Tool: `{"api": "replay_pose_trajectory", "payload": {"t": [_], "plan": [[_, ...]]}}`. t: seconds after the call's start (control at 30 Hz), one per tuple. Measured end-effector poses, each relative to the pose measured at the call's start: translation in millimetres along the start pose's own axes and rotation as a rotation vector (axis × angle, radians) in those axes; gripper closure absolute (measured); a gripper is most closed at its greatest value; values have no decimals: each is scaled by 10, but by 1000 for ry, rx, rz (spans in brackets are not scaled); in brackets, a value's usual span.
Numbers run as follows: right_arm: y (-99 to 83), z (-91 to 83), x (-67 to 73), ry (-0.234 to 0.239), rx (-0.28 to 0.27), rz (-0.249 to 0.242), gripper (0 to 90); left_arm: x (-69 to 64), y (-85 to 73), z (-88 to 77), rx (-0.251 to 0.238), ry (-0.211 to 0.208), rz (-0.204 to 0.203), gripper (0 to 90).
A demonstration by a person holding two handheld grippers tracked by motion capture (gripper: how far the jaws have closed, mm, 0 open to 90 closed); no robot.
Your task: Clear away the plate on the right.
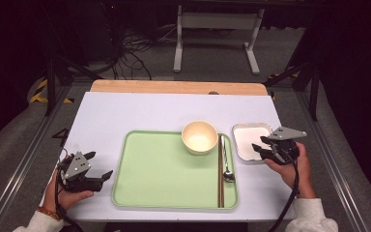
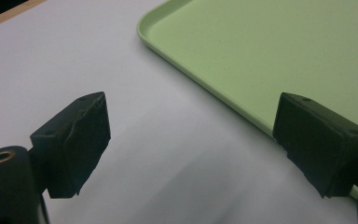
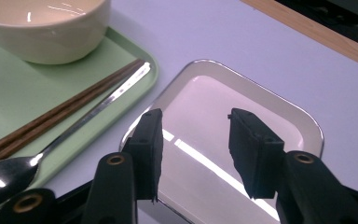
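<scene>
Right gripper (image 3: 193, 154) hovered with jaws half-open and empty over the metal tray (image 3: 279, 112), just beside the green tray (image 1: 174, 169) (apparently lining up to grasp its rim).

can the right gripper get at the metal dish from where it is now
Probably yes. The right gripper hangs at the near edge of the metal dish, its jaws open with nothing between them. The dish sits alone on the white table, just right of the green tray, and nothing blocks the way.

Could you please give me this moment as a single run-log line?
right gripper: open over metal dish | left gripper: open, beside green tray | bowl, chopsticks, spoon: on tray
</scene>
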State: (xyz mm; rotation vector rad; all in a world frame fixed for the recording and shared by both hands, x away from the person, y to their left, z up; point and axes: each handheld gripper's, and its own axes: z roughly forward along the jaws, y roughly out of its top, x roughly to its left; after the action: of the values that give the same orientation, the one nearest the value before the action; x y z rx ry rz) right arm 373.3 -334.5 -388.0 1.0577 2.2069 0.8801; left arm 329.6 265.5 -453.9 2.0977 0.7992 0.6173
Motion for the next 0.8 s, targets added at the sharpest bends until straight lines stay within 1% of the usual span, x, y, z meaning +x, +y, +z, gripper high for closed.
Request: {"api": "replay_pose_trajectory", "payload": {"t": [0.17,0.23,0.27,0.33,0.4,0.47,0.57,0.67,0.73,0.77,0.8], "plan": [[-93,-40,-121,-31,17,40,540,-16,15,9,1,-3,11,120],[-136,-46,-173,-28,17,68,539,-16,14,13,7,-3,14,120],[-154,-47,-193,-31,20,74,539,-19,12,14,3,-8,11,120],[-201,-38,-245,-52,41,96,541,-23,12,9,2,-4,10,120],[-252,-33,-305,-54,46,128,547,-22,8,9,4,-4,10,120],[-294,-27,-360,-63,55,149,555,-20,3,6,4,-2,8,120],[-356,-8,-437,-63,64,186,573,-23,3,0,5,-1,9,120],[-413,22,-488,-63,87,197,591,-25,4,1,9,1,11,120],[-444,37,-511,-59,97,215,597,-25,4,0,9,1,11,120],[-444,37,-511,-59,97,215,597,-25,4,0,9,1,11,120],[-476,52,-540,-60,105,232,604,-24,3,0,8,1,11,120]]}}
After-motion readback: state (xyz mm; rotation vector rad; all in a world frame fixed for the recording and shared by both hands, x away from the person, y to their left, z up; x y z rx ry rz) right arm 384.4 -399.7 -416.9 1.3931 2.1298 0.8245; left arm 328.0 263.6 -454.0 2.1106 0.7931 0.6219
